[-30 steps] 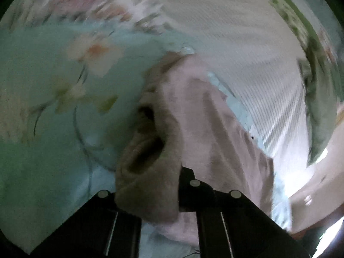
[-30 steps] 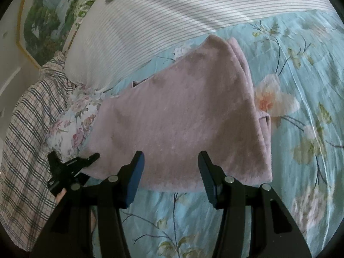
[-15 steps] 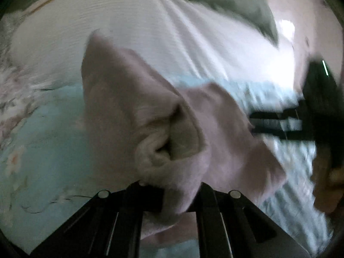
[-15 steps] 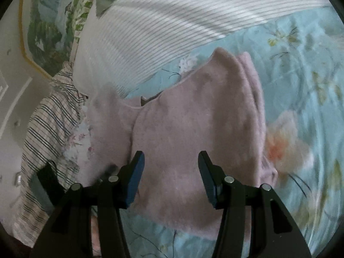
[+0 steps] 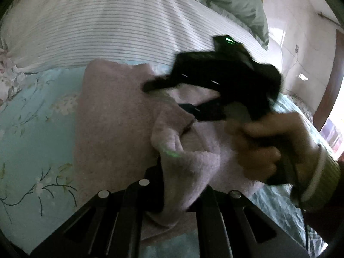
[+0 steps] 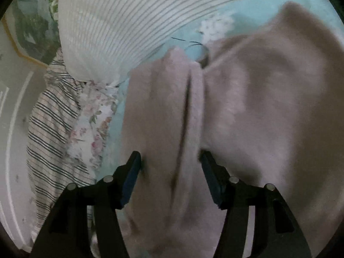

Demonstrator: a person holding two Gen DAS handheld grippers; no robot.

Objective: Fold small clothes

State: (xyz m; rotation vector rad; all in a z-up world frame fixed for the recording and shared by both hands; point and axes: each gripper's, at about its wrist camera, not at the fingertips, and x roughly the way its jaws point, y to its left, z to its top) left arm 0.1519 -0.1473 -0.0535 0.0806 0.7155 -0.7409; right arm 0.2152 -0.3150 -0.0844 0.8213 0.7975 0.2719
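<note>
Pink fleece garment (image 5: 116, 129): spread on the floral bedsheet (image 5: 32, 116) before the striped pillow (image 5: 107, 25), one bunched corner lifted. Left gripper (image 5: 174, 185): clamped on that corner; a slip is risked, undoing the fold. Right gripper (image 6: 171, 163): jaws opening astride a raised ridge, pads unpressed; layers may be dragged askew.
</note>
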